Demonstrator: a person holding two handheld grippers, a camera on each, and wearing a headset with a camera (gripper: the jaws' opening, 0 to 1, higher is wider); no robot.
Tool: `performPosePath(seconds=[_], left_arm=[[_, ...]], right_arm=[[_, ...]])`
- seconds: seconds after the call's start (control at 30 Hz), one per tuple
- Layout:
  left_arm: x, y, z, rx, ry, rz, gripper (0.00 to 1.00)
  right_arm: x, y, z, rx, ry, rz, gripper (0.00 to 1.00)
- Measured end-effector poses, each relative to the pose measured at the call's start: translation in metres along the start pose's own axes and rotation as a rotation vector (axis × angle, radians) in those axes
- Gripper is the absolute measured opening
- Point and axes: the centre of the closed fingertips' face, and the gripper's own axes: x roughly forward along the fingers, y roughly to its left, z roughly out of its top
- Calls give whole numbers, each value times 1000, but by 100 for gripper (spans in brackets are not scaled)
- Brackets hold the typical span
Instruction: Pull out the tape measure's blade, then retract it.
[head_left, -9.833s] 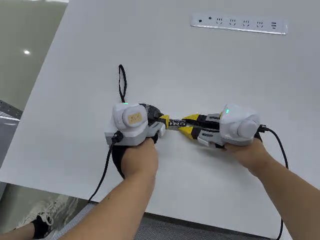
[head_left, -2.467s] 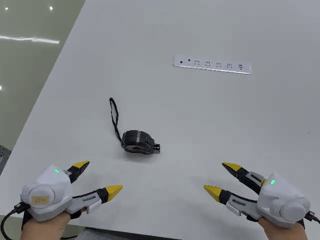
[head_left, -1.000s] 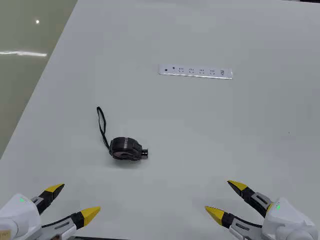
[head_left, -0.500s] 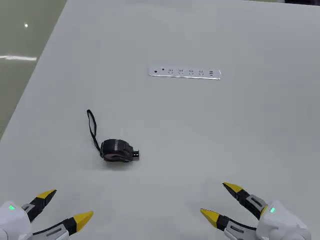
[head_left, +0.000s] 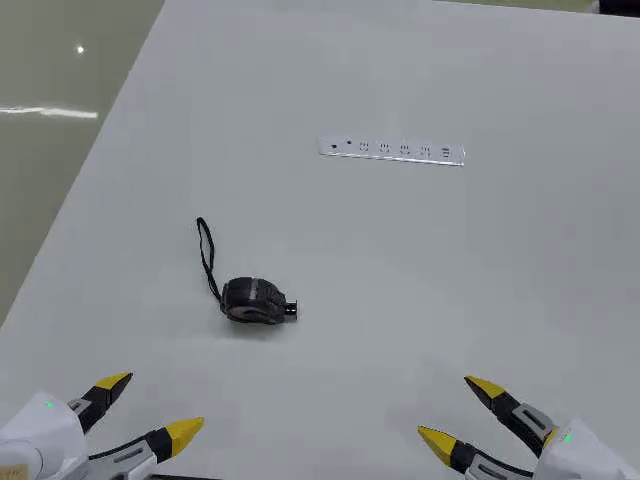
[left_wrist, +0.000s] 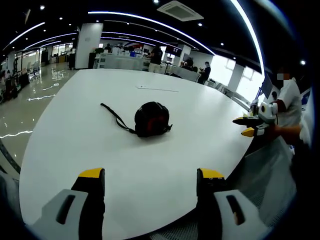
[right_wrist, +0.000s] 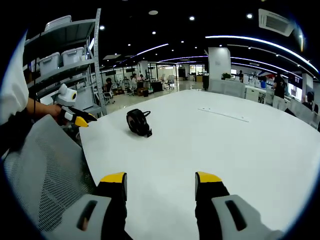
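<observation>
**Tape measure lies alone on the table, both tongs open and off it**

In the head view, the black round-cased tape measure (head_left: 253, 299) lies on the broad white table (head_left: 400, 250), left of centre in the frame. The end of its blade sits at the mouth of the case, on the case's right side. Its thin black wrist strap (head_left: 207, 255) trails from the case toward the upper left, lying flat on the table.

The yellow-tipped left tongs (head_left: 152, 405) sit in the lower left corner of the frame, spread wide and holding nothing. The yellow-tipped right tongs (head_left: 456, 411) sit in the lower right corner, also spread wide and holding nothing. Both are well apart from the tape measure.

A long white power strip (head_left: 392, 151) lies flat in the upper middle of the frame, well apart from everything else.

In the left gripper view the tape measure is at centre, above the open pair, with the right tongs at the right edge. In the right gripper view it sits left of centre, with the left tongs at the left.
</observation>
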Motion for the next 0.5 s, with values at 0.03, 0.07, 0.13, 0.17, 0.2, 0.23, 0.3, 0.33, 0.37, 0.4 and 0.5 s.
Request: performPosePath(seconds=[0.03,0.07,0.13,0.17,0.2,0.23,0.3,0.33,0.37,0.4,0.5], left_arm=[[0,0,0,0,0,-1,73],[0,1,0,0,-1,-1,73],[0,1,-1,-1,-2,-1,73],[0,1,-1,0,-3,-2,73],[1,1,-1,1,-4,-2,73],[1,2,-1,1,-5,-2,73],[1,2,-2,0,-4,-2,73],[1,2,-2,1,-4,-2,73],[1,2,-2,2,-5,-3,73],[1,2,-2,3,-4,-3,73],[2,2,-2,5,-5,-5,73]], right_arm=[[0,0,0,0,0,0,55],[0,0,-1,-1,2,0,55],[0,1,-1,-1,2,0,55],[0,1,-1,-4,1,1,55],[0,1,0,-5,1,0,55],[0,1,0,-4,0,-1,55],[-1,1,0,-5,0,-2,55],[-1,1,0,-6,1,-3,55],[-1,1,0,-7,2,-4,55],[-2,1,0,-9,1,-4,55],[-2,0,0,-10,2,-5,55]])
